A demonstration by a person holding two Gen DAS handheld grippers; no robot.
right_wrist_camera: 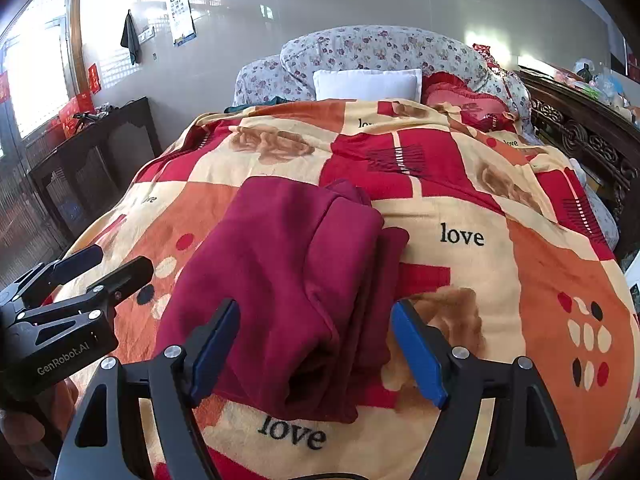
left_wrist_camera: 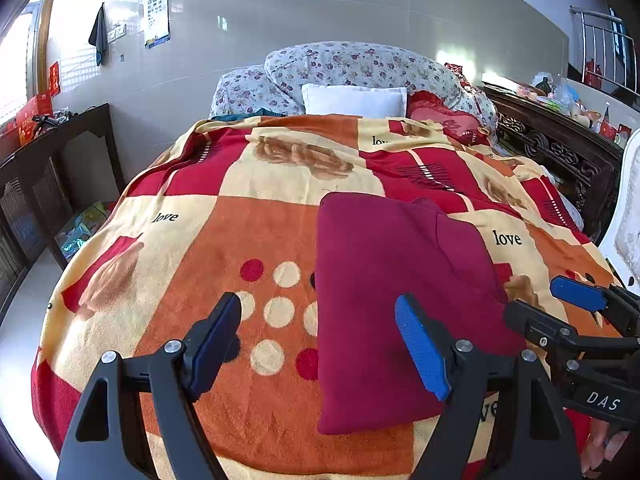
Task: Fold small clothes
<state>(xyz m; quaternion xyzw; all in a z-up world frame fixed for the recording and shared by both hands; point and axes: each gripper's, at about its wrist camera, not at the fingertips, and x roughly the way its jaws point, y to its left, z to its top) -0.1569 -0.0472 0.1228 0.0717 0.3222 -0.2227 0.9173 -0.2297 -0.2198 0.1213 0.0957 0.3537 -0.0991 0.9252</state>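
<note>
Right wrist view: we see our right gripper (right_wrist_camera: 316,344) and left gripper (left_wrist_camera: 320,344) both spread wide, gripping nothing, above the folded maroon fleece garment (right_wrist_camera: 288,280) on the patterned blanket (right_wrist_camera: 460,236).

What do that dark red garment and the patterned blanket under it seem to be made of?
The dark red garment looks like soft knit or fleece, matte: thick rounded folds and no sheen. The blanket looks like plush fleece or a similar pile fabric: a fuzzy nap blurs its printed blocks and "love" lettering. The exact fibre can't be told.
</note>
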